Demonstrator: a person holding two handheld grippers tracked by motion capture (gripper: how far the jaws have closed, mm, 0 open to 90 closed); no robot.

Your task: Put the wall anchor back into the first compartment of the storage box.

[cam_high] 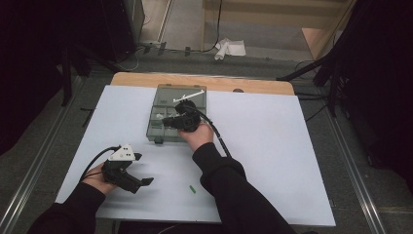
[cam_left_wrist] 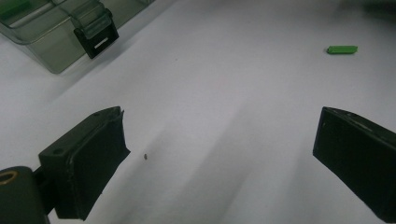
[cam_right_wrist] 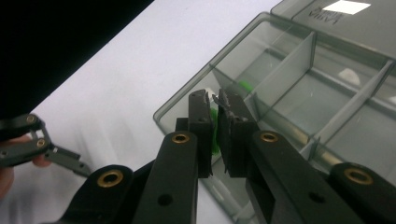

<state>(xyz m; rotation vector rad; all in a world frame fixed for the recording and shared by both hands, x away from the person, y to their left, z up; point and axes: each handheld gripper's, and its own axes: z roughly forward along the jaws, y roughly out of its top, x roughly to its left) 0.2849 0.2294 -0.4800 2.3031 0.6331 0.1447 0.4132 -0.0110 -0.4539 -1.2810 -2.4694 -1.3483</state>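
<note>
My right claw is clamped on a green piece over the compartment box. My left claw hangs wide apart above the surface.

This looks like a lab or recording studio: a white sheet covers a wooden table, black curtains hang at both sides (tripod legs among them), and cables trail across the bare floor.

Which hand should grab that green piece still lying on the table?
Left. The left hand-held gripper hangs open just beside the green piece, while the right hand-held gripper is shut on another green piece over the box.
</note>
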